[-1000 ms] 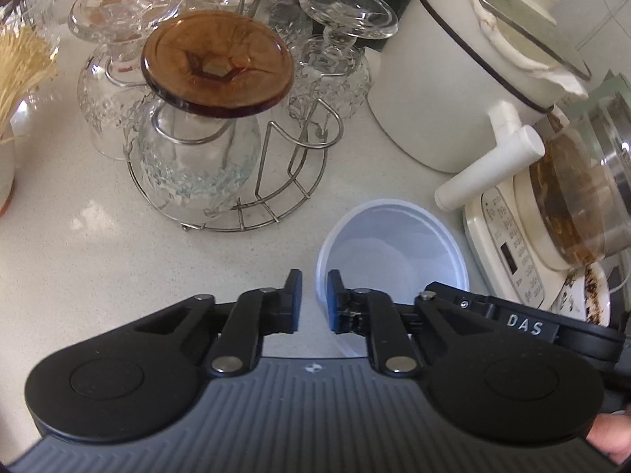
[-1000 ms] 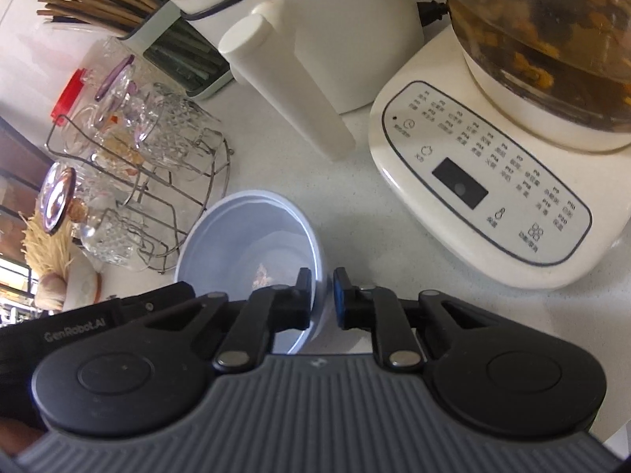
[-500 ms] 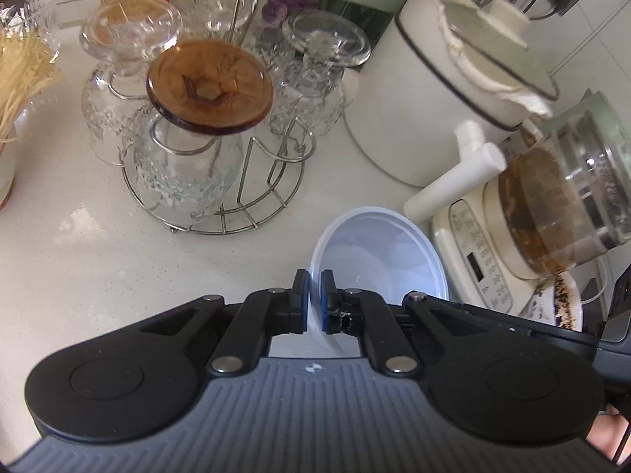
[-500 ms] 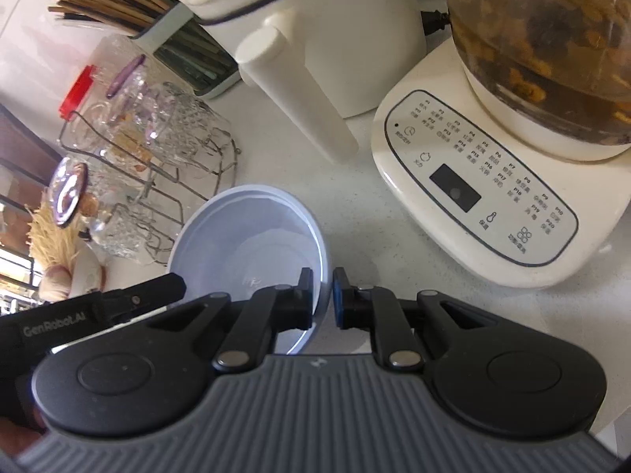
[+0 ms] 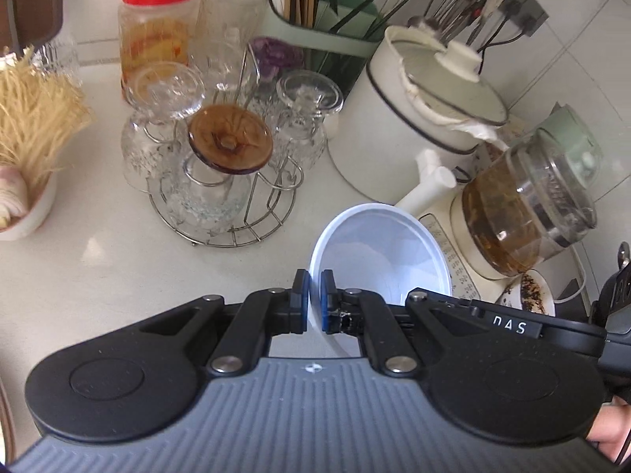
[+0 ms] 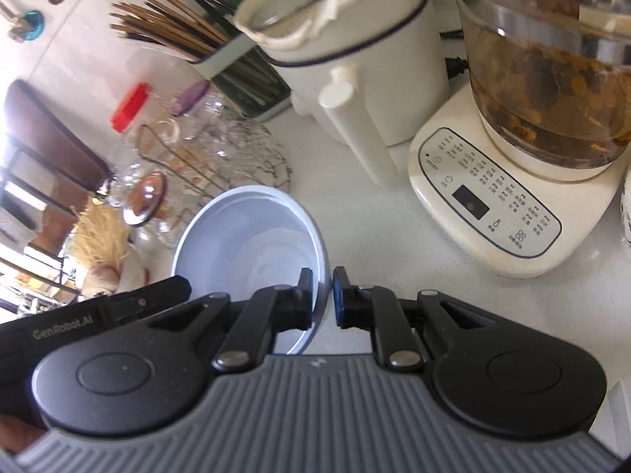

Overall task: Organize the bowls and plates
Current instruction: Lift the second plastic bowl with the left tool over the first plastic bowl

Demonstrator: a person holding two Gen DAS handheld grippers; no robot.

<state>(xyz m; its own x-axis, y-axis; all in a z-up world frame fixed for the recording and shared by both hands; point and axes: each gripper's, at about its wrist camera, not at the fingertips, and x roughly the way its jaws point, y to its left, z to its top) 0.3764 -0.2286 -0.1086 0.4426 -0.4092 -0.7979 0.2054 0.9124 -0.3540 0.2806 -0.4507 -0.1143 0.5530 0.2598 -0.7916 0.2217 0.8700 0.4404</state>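
Both hand-held grippers, left (image 5: 311,301) and right (image 6: 323,297), clamp opposite rims of the white bowl (image 5: 380,252), sharing its weight above the desk (image 5: 98,260).

Both wrist views downward, sharing bowl (image 5: 380,244)

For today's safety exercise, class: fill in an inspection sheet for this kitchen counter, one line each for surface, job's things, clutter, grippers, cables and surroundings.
Surface: white speckled counter, crowded.
Job's things: pale blue plastic bowl, held by its rim on opposite sides.
Clutter: wire rack of upturned glasses, red-lidded jar, white lidded pot, glass kettle on cream base, chopstick holder.
Grippers: left gripper and right gripper both shut on the bowl's rim.
Cables: black plug behind the kettle.
Surroundings: white tiled wall.
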